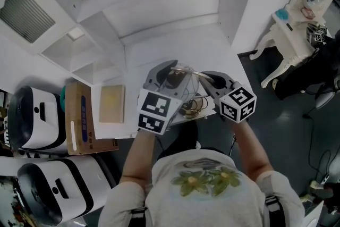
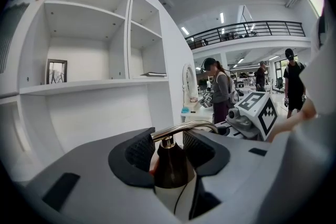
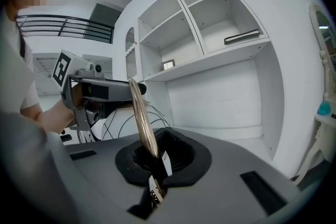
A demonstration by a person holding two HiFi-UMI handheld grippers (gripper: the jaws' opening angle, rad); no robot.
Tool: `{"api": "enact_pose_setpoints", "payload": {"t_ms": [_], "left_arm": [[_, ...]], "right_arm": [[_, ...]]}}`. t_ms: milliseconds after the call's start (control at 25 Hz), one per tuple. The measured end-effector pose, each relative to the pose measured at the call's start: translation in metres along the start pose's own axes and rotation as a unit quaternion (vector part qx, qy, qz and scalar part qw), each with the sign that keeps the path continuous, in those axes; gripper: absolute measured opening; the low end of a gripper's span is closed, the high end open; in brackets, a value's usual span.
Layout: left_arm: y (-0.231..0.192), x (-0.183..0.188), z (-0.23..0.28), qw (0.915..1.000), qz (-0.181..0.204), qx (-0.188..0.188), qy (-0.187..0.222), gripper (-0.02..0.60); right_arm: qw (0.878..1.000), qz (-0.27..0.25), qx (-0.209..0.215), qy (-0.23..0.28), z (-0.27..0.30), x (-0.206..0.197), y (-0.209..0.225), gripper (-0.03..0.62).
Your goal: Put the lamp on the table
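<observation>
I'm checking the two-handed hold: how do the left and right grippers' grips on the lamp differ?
The left gripper clamps the thick dark brown lamp body, jaws well apart; the right gripper pinches the thin brass-coloured curved arm, jaws nearly together. The body stands upright between its jaws; the arm leans. Both grippers are shut on one lamp.

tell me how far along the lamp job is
Done: the lamp is picked up and held between both grippers. In hand: the left gripper is clamped on its dark neck, and the right gripper on its brass arm. Left: it hangs near the front edge of the white table and does not look set down. Lowering it there and letting go remain.
</observation>
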State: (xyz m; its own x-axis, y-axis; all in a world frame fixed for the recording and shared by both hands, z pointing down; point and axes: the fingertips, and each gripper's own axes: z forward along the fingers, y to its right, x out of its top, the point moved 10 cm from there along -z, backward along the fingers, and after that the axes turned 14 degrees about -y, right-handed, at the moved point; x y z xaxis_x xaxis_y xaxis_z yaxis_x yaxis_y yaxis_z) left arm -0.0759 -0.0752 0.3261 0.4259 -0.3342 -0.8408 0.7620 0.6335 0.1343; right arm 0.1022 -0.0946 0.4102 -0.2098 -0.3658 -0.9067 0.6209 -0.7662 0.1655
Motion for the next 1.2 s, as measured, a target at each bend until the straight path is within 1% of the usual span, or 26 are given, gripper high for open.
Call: {"api": "enact_pose_setpoints", "payload": {"t_ms": [600, 1200], "left_arm": [[-0.036, 0.023, 0.037, 1.0000, -0.002, 0.002, 0.007, 0.189], [-0.068, 0.035, 0.074, 0.9999, -0.008, 0.000, 0.008, 0.187]], "right_arm": [[1.000, -0.005, -0.006, 0.001, 0.027, 0.027, 0.043, 0.029], [1.000, -0.009, -0.009, 0.000, 0.056, 0.045, 0.081, 0.029]]}}
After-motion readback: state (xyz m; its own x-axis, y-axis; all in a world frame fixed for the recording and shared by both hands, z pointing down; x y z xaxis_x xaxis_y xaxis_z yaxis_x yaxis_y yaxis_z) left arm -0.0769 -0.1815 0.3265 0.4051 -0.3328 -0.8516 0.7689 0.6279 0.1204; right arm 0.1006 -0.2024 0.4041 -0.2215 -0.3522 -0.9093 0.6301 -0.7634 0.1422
